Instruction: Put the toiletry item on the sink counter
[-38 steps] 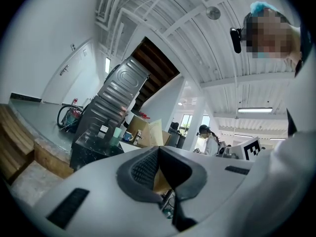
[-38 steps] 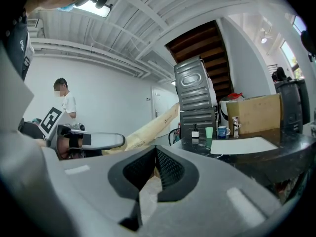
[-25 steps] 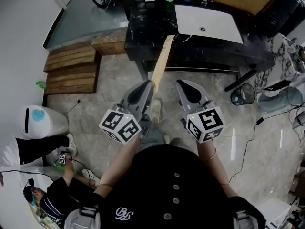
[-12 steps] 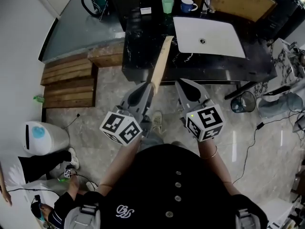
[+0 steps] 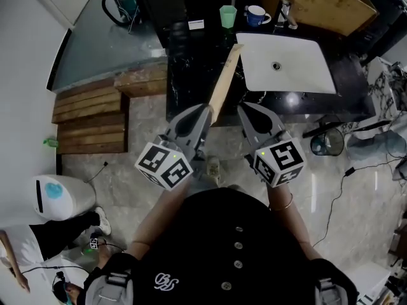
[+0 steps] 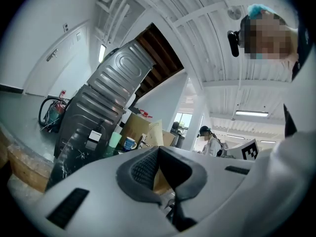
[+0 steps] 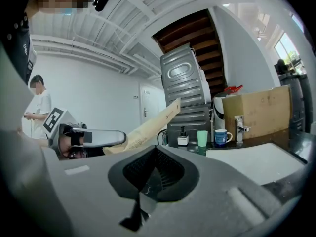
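Observation:
The toiletry item is a long, flat tan box (image 5: 223,81). My left gripper (image 5: 205,111) is shut on its near end, and its far end reaches over the black marble sink counter (image 5: 191,62), just left of the white basin (image 5: 289,63). In the left gripper view the tan box (image 6: 156,132) rises from between the closed jaws. My right gripper (image 5: 245,109) hovers beside it at the counter's front edge, shut with nothing in it. The right gripper view shows the box (image 7: 148,125) slanting up from the left gripper (image 7: 94,137).
A green cup (image 5: 227,16), a blue mug (image 5: 257,15) and a faucet (image 5: 286,13) stand along the counter's back. A cardboard box (image 5: 324,5) is behind the basin. Wooden pallets (image 5: 89,116) lie to the left, and a waste bin (image 5: 325,142) sits on the floor at right.
Both grippers and the box have moved forward to the counter. The box's far end has gone from the counter's front edge to over the counter beside the basin.

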Demonstrator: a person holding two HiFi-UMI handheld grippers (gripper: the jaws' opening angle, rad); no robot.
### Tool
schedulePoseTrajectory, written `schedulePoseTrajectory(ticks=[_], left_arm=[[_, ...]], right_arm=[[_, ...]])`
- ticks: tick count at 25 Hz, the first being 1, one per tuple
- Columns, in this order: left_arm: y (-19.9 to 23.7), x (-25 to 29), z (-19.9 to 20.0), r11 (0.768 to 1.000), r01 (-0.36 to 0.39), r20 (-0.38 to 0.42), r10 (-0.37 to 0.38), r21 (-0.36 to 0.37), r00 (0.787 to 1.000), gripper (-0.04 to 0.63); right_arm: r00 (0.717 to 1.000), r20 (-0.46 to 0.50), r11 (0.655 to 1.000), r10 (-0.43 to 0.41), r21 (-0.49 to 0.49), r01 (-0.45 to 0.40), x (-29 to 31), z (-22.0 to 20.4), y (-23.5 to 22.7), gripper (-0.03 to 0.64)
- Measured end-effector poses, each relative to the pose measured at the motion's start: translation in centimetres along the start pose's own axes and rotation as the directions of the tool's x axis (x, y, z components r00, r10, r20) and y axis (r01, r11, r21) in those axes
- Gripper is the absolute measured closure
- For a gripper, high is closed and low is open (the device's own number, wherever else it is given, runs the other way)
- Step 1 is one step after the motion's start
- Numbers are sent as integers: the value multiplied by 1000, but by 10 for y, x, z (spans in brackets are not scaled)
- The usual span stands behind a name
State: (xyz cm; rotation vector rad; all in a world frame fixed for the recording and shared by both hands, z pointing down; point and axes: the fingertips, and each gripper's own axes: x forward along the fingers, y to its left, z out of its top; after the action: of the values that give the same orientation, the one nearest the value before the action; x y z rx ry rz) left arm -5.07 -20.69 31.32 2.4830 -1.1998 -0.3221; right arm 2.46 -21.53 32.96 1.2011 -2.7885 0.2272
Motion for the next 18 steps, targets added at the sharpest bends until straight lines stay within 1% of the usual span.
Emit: schedulePoseTrajectory(ticks=[3, 6, 11, 14, 16, 18], left_arm=[[14, 12, 9, 1000, 9, 2, -9, 11, 1000, 584], [30, 21, 9, 1000, 26, 0, -26, 4, 1000, 584], [53, 33, 11, 999, 35, -30, -35, -4, 999, 584], [62, 39, 16, 999, 46, -31, -47, -16, 998, 584], [66, 44, 17, 998, 50, -25, -51, -25, 998, 584], [67, 49, 16, 998, 54, -41, -55, -21, 998, 584]], right_arm=[[999, 4, 999, -35, -1, 35, 17, 2, -12, 617], [999, -3, 998, -54, 11, 54, 32, 1, -22, 617], [997, -12, 997, -77, 12, 77, 51, 1, -34, 617], [994, -22, 995, -104, -2, 104, 58, 3, -41, 617], [992, -19, 992, -124, 10, 124, 63, 4, -48, 617], [991, -24, 991, -133, 26, 133, 66, 3, -52, 617]])
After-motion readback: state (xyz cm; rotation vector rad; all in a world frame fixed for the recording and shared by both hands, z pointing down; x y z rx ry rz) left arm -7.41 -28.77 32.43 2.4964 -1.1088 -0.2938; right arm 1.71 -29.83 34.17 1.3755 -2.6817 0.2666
